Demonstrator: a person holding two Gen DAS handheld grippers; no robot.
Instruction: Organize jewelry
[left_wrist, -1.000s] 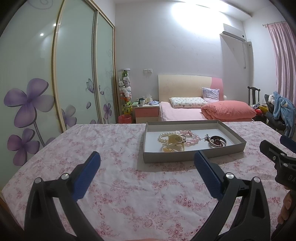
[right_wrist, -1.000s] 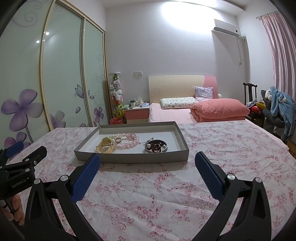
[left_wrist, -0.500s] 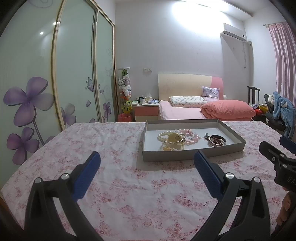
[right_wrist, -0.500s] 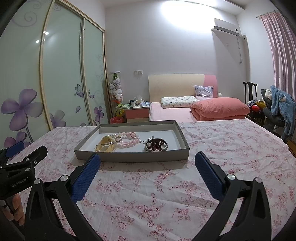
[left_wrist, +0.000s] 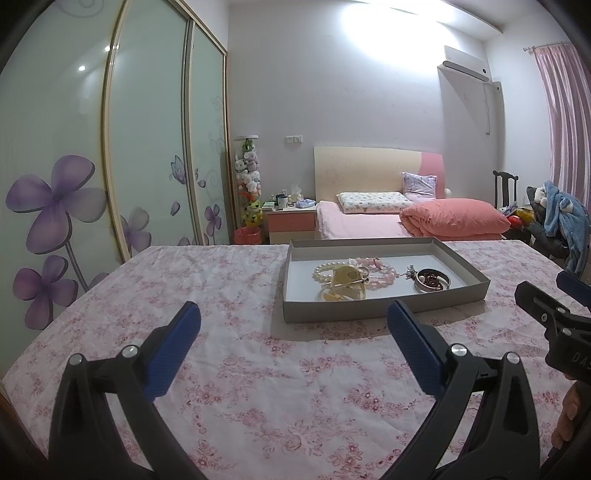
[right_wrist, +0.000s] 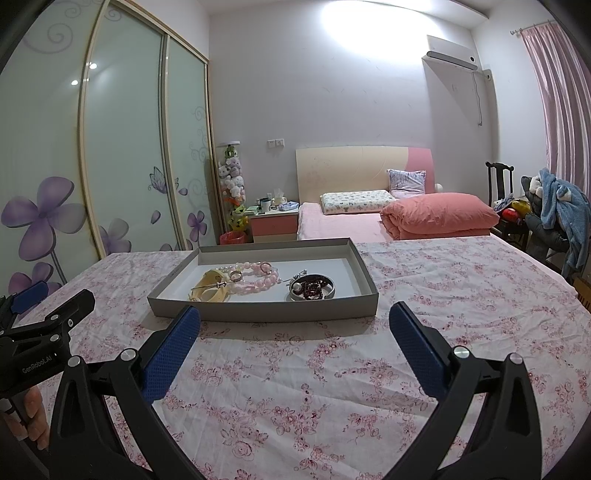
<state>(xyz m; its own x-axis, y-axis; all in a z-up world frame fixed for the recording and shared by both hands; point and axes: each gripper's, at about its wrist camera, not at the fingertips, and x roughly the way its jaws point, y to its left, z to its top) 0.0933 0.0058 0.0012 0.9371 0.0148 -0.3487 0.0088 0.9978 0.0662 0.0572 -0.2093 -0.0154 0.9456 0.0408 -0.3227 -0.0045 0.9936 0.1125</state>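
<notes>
A shallow grey tray (left_wrist: 376, 308) (right_wrist: 258, 313) stands on the floral tablecloth. In it lie a white pearl bracelet (left_wrist: 325, 268), a pink bead bracelet (left_wrist: 380, 274) (right_wrist: 258, 280), a yellow bangle (left_wrist: 345, 284) (right_wrist: 210, 288) and a metal bangle around dark red beads (left_wrist: 432, 280) (right_wrist: 312, 290). My left gripper (left_wrist: 293, 332) is open and empty, short of the tray's front left. My right gripper (right_wrist: 295, 334) is open and empty, just short of the tray's front wall. Each gripper shows at the edge of the other's view.
The table carries a pink floral cloth (left_wrist: 240, 369) (right_wrist: 461, 295). Behind it are a bed with a pink duvet (left_wrist: 454, 218), a bedside table (left_wrist: 291, 219), sliding wardrobe doors (left_wrist: 147, 147) and a chair with clothes (left_wrist: 554, 221).
Both views have shifted slightly; the tray sits a little higher and nearer in frame. Both grippers stay open and empty.
</notes>
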